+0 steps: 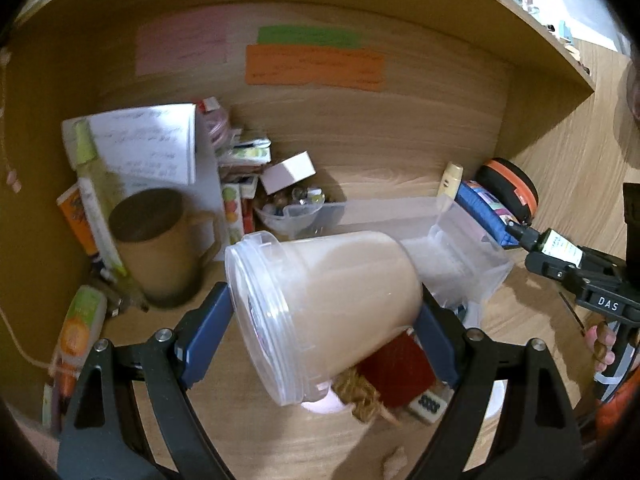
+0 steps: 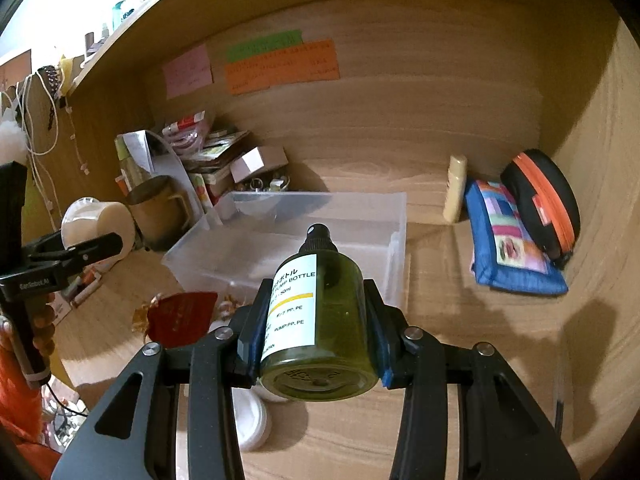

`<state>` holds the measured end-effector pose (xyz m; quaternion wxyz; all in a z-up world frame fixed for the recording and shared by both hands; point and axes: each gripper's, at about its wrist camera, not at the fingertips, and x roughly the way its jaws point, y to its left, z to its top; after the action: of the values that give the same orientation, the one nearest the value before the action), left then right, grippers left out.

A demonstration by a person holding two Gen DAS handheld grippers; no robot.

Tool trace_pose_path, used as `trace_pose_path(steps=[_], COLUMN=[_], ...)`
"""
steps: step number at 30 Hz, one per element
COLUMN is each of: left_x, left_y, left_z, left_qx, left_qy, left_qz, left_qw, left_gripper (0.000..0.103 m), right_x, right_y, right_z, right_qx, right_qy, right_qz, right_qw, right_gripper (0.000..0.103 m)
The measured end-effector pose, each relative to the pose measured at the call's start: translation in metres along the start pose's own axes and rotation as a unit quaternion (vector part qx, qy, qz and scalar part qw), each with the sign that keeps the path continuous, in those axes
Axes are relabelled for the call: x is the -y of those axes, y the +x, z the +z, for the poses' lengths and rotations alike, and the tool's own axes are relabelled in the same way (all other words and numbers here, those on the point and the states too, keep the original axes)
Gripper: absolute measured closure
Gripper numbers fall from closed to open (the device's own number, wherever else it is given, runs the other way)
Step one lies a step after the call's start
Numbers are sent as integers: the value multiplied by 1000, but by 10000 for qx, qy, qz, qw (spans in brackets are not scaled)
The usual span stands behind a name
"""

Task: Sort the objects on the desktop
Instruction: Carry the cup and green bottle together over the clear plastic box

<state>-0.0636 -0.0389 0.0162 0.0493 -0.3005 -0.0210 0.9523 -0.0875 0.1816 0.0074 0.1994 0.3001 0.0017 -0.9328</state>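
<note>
- Olive-green plastic fills the nearest part of the right wrist view: the right gripper [image 2: 316, 340] is clamped on a pump bottle [image 2: 320, 320], held off the table [image 2: 460, 360] with its black nozzle pointing toward the clear bin [image 2: 320, 240].
- The left gripper [image 1: 324, 320] is clamped on a translucent lidded tub [image 1: 320, 312], tilted on its side above the table, lid to the left.
- Under the tub lie a red pouch [image 1: 396, 372], a braided tan cord [image 1: 360, 396] and a small white tile [image 1: 428, 404], not yet sorted.
- Just beyond, the clear bin looks nearly bare, so I judge sorting to be at an early stage; both held things still need places.
- Left of the bin, a brown mug [image 1: 156, 248] stands among papers [image 1: 144, 144], packets and a small white box [image 1: 288, 172], a heap still untidy.
- Right of the bin, a cream tube [image 2: 456, 188], a blue patchwork pouch [image 2: 512, 248] and a black case with an orange zip [image 2: 544, 204] lean together near the side wall, seemingly already grouped.
- Farthest back, coloured notes [image 2: 280, 64] stick to the wooden rear panel.
</note>
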Motion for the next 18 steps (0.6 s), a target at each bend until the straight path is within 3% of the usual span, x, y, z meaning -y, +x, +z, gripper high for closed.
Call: trace_pose_path(steps=[18], left_x=[7], left_y=[81], left_z=[52], left_qx=[-410], left_qy=[294], left_qz=[-424], left_qw=[9978], left_gripper=[16], right_x=[8], right_y=[69], right_z=[52], right_qx=[-245], right_qy=[-141], right_qz=[-10], right_qw=[9996], right_gripper=[65])
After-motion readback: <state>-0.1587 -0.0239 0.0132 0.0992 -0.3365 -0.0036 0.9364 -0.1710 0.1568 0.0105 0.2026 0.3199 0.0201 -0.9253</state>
